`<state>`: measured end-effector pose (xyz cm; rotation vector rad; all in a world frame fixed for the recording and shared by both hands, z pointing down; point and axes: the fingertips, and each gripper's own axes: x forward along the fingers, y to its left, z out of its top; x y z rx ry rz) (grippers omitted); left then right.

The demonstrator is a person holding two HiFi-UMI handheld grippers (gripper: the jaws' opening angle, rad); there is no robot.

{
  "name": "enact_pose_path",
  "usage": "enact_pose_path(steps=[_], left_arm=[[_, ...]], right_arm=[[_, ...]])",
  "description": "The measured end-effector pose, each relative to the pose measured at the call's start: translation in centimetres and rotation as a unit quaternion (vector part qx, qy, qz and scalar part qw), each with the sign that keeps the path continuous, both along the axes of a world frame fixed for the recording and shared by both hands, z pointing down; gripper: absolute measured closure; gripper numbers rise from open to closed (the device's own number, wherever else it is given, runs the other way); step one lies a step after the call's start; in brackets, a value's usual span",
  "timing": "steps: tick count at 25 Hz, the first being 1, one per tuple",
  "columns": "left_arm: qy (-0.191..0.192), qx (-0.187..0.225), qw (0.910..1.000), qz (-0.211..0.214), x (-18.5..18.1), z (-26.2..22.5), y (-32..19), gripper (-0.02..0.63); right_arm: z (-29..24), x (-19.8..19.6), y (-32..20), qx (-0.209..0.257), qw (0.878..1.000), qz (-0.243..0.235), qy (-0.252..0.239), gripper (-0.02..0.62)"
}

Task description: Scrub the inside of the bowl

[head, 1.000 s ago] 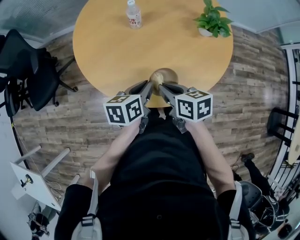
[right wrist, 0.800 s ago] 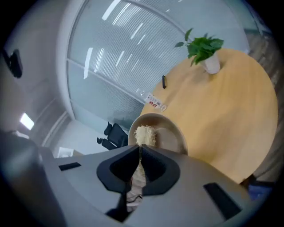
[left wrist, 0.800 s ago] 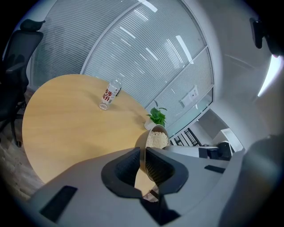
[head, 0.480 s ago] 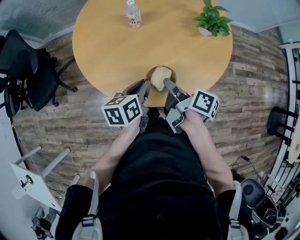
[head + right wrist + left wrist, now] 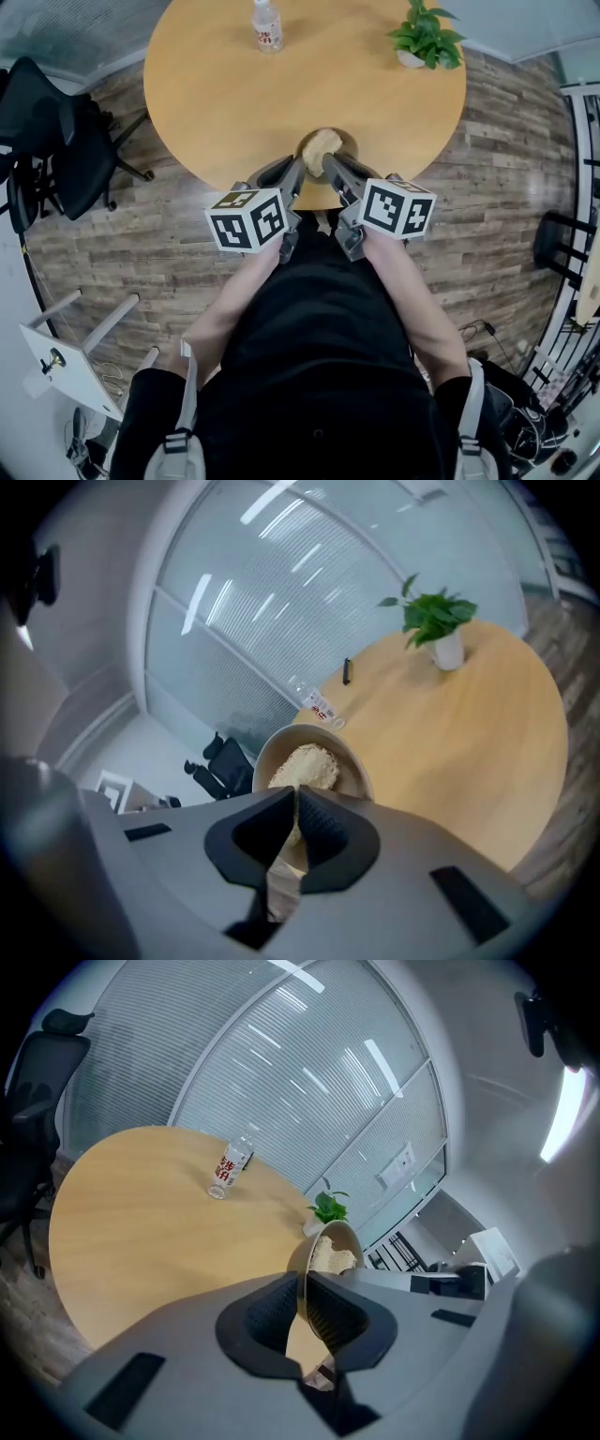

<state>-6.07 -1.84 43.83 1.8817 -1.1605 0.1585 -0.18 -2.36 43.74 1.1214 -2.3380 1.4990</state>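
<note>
A tan bowl (image 5: 345, 145) is tipped toward me at the near edge of the round wooden table (image 5: 234, 103). My left gripper (image 5: 298, 169) is shut on the bowl's left rim, and in the left gripper view the thin wall of the bowl (image 5: 305, 1265) runs straight between its pads. A beige sponge (image 5: 322, 145) lies inside the bowl. My right gripper (image 5: 328, 164) is shut on the sponge's near end and presses it against the inner wall. In the right gripper view, the sponge (image 5: 305, 764) fills the bowl (image 5: 352, 771) just past the right gripper (image 5: 294, 799).
A water bottle (image 5: 267, 26) stands at the table's far side. A potted plant (image 5: 427, 37) is at the far right. A black office chair (image 5: 56, 141) stands on the wood floor to the left. A white stool (image 5: 66, 366) is at the lower left.
The right gripper has rolled one way and back, and its marker cube has shifted slightly. The sponge has moved inside the bowl and now sits a little farther in. The left gripper has held still.
</note>
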Motion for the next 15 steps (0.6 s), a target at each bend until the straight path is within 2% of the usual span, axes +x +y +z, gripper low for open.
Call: enact_pose_path(steps=[2, 4, 6, 8, 13, 15], left_arm=[[0.0, -0.002, 1.0, 0.001, 0.2, 0.1, -0.1, 0.566], [0.0, -0.005, 1.0, 0.001, 0.1, 0.2, 0.1, 0.566], [0.002, -0.009, 1.0, 0.002, 0.1, 0.3, 0.2, 0.566], [0.005, -0.012, 0.9999, 0.002, 0.1, 0.4, 0.2, 0.566], [0.005, -0.016, 0.9998, -0.005, -0.2, 0.6, 0.4, 0.566], [0.004, -0.018, 0.9998, -0.006, -0.3, 0.6, 0.4, 0.566]], right_arm=[[0.3, -0.2, 0.1, 0.044, 0.996, -0.054, 0.063, 0.571], [0.7, -0.4, 0.5, 0.092, 0.979, -0.115, 0.139, 0.571], [1.2, -0.5, 0.8, 0.138, 0.951, -0.175, 0.214, 0.569], [1.4, -0.7, 1.1, 0.173, 0.92, -0.227, 0.269, 0.569], [1.5, -1.6, 2.2, 0.214, 0.867, -0.313, 0.323, 0.569], [1.7, -1.5, 2.4, 0.237, 0.829, -0.356, 0.359, 0.569]])
